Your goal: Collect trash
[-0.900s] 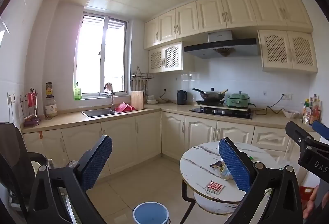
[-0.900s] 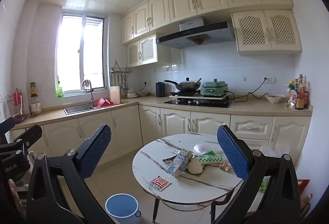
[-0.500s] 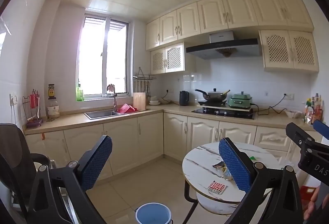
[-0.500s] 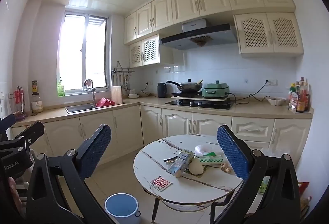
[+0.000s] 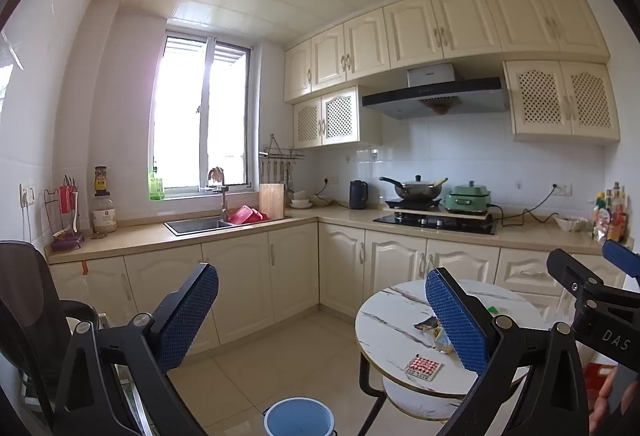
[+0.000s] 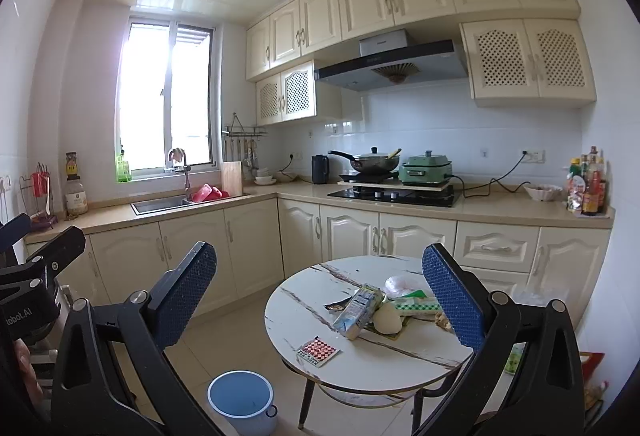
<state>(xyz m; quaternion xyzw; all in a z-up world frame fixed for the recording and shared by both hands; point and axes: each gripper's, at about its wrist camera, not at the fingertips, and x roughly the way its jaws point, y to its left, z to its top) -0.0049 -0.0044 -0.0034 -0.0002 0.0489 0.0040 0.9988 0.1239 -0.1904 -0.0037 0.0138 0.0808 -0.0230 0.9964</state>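
Marble table [image 6: 320, 364]: trash pile [image 6: 376, 310] | both hand-held grippers spread wide, empty

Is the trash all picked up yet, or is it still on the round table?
Nothing looks done yet. The carton, wrappers and red checkered packet all lie on the round table. The blue bucket on the floor looks empty. In hand: nothing; the left gripper and right gripper are open, short of the table. Everything is left.
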